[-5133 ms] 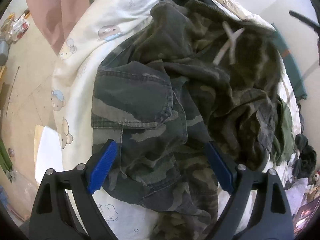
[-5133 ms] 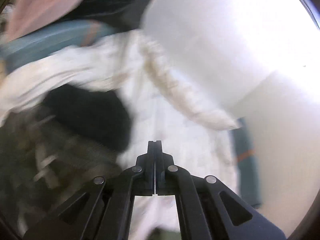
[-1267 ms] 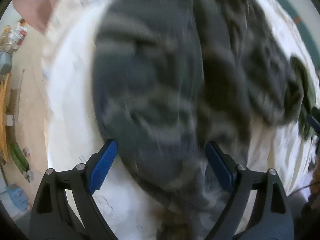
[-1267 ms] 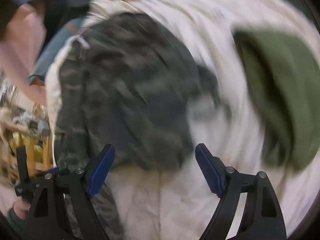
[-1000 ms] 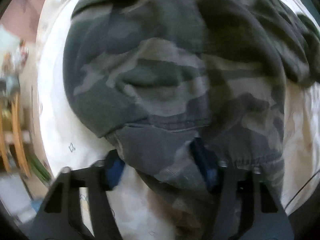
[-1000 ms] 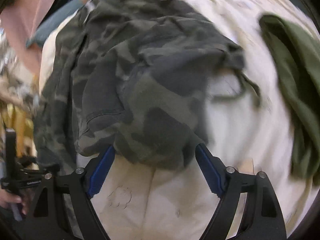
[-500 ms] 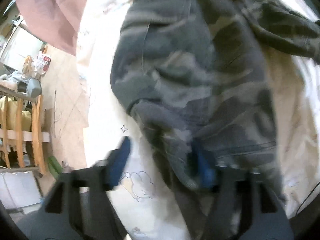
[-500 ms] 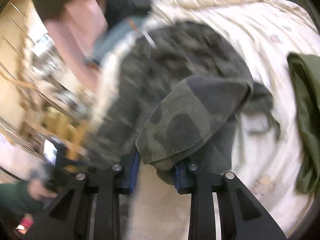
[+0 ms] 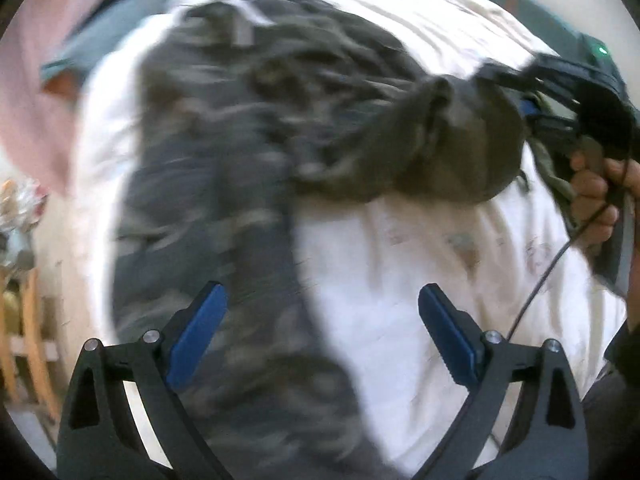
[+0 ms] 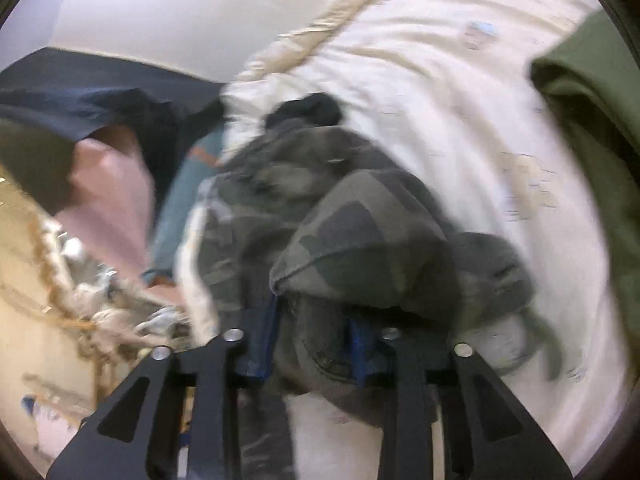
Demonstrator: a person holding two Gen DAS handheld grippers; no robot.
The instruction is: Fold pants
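A white bed [image 9: 400,280] with faint cartoon prints fills most of both views, its cover rumpled and edged with a cream ruffle [image 10: 320,20] toward the wall.

The camouflage pants [image 9: 208,184] lie across the bed, blurred in the left wrist view. 1 long stretch of them runs from the waistband end with its pale drawstring [image 9: 244,28] down past the near edge of the frame. The other part is pulled off to the side in a bunched, raised fold [image 9: 452,144], lifted clear of the sheet.

An olive green garment [image 10: 592,120] lies on the bed at the right edge of the right wrist view, apart from the pants. A pink cloth [image 10: 112,208] and a dark cloth [image 10: 100,92] hang beside the bed.

The right hand-held gripper [image 10: 312,344] has its 2 blue-padded fingers drawn close on a thick bunch of the pants [image 10: 360,248], which drapes over and between them. In the left wrist view this same hand-held gripper [image 9: 532,108] appears gripped by the person's hand [image 9: 596,196], with a black cable trailing down.

The left hand-held gripper [image 9: 320,332] stands wide apart and holds nothing; its left finger [image 9: 196,336] is over the pants, its right finger [image 9: 448,340] over bare sheet.
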